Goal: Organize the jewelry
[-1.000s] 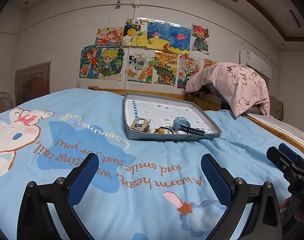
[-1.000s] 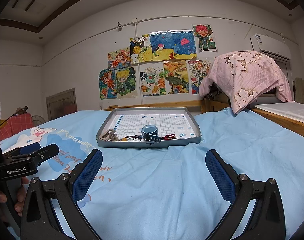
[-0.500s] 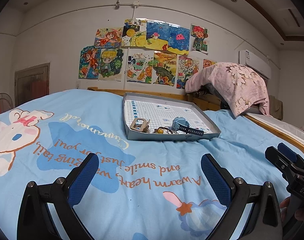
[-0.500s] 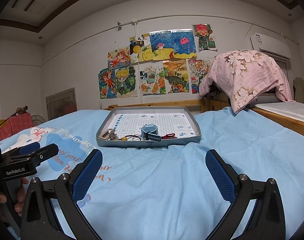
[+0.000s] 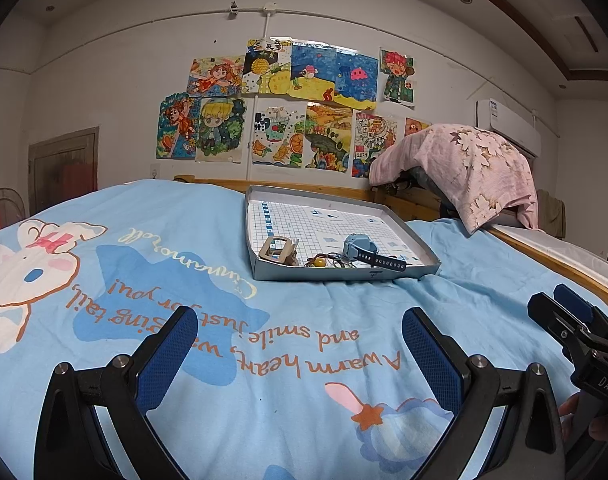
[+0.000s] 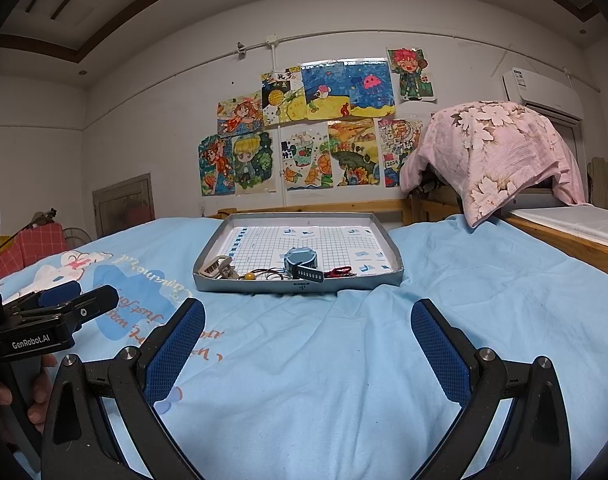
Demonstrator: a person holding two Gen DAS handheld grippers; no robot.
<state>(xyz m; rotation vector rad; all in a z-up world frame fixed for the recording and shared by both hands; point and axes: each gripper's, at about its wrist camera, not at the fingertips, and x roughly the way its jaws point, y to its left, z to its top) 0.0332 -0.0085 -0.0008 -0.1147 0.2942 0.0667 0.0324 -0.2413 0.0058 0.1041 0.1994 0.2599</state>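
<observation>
A shallow grey tray (image 5: 346, 273) (image 6: 300, 286) lies on the blue bedspread ahead of both grippers. Along its near edge lie a beige hair clip (image 5: 278, 249) (image 6: 216, 267), a cord with a yellow bead (image 5: 319, 263) (image 6: 249, 276), a blue watch (image 5: 362, 249) (image 6: 302, 262) and a red cord (image 6: 338, 272). My left gripper (image 5: 300, 344) is open and empty, well short of the tray. My right gripper (image 6: 308, 336) is open and empty, also short of it. Each gripper shows at the edge of the other's view.
The bedspread (image 5: 224, 320) carries orange lettering and a rabbit print. A wooden bed frame (image 6: 564, 236) runs along the right. A pink floral cloth (image 6: 496, 152) covers something at the back right. Drawings hang on the far wall.
Both grippers have shifted only slightly. The tray and its contents have not moved.
</observation>
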